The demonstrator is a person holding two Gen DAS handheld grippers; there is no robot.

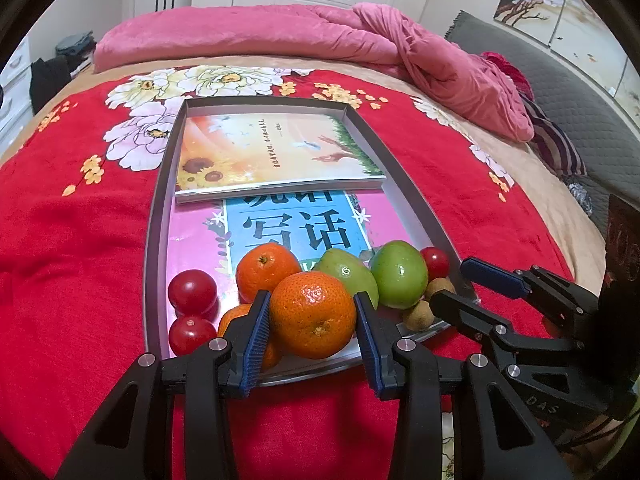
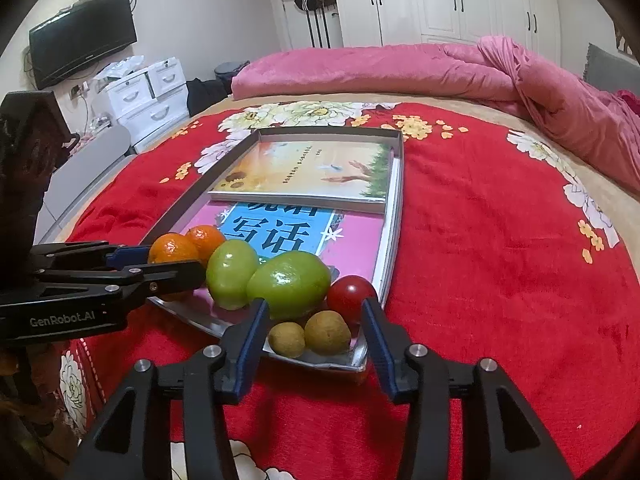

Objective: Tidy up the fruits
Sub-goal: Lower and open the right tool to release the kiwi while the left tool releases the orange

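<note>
Left wrist view: close above the tray's point(image 1: 154, 216) near end, angled down along the bed toward the wardrobes. Right wrist view: beside it on the right, close, same downward heading. Both share the tray point(image 2: 394, 216), fruit, books and pink quilt point(image 2: 400, 68).

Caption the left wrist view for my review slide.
Left gripper fingers clamp an orange at the fruit-filled tray's near end.

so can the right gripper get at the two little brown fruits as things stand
Probably yes. The right gripper is open, and the two small brown fruits lie just beyond its fingertips at the tray's near corner, nothing in front. The red tomato and green fruit crowd behind.
</note>
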